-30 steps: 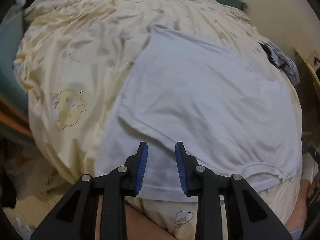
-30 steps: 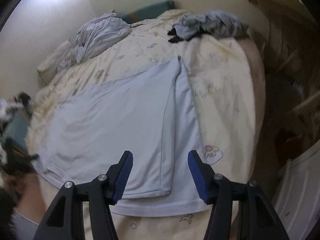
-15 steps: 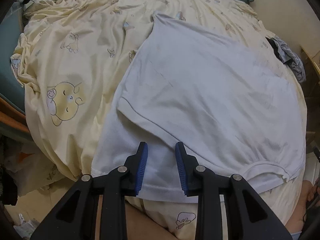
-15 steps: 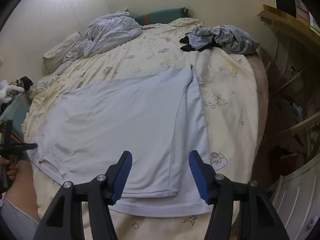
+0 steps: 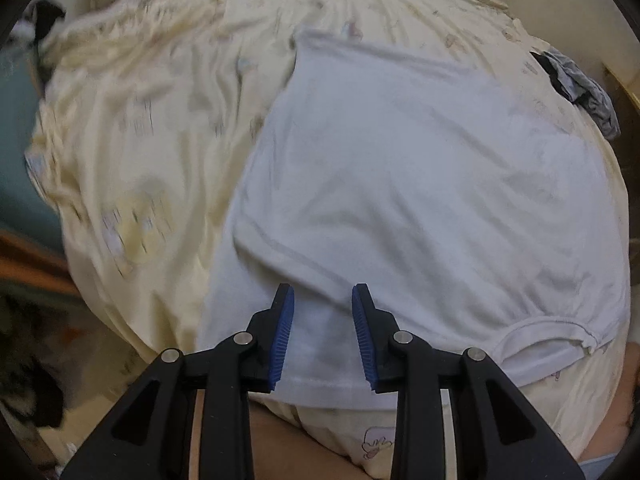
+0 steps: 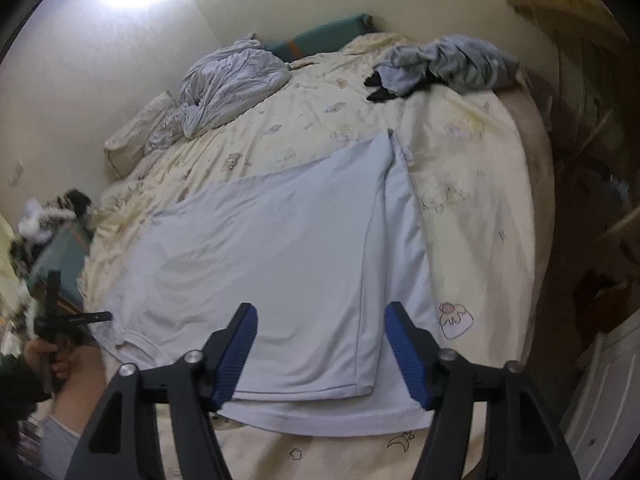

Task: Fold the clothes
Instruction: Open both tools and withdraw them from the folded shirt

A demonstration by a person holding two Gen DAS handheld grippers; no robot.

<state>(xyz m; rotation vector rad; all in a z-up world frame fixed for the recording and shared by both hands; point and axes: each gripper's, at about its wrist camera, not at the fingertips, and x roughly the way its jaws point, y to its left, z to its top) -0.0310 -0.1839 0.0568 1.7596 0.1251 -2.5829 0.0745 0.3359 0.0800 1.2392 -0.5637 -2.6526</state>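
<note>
A pale white T-shirt (image 5: 420,184) lies spread flat on the yellow cartoon-print bed sheet (image 5: 152,128), its neckline (image 5: 552,328) toward the near right. My left gripper (image 5: 323,292) hovers open over the shirt's near edge, where a sleeve is folded in; nothing is between its blue pads. In the right wrist view the same shirt (image 6: 260,264) shows one side folded over along a long crease (image 6: 372,248). My right gripper (image 6: 320,308) hangs above the folded corner with its jaws opening and nothing pressed between them.
Crumpled grey bedding (image 6: 228,88) and a pillow (image 6: 136,136) lie at the far left of the bed. A heap of grey and black clothes (image 6: 448,64) sits at the far right corner. A white cabinet (image 6: 600,400) stands right of the bed. A hand (image 6: 52,356) is at the left.
The right gripper's jaws have spread wider. Both views have shifted and tilted a little. The shirt lies as it did.
</note>
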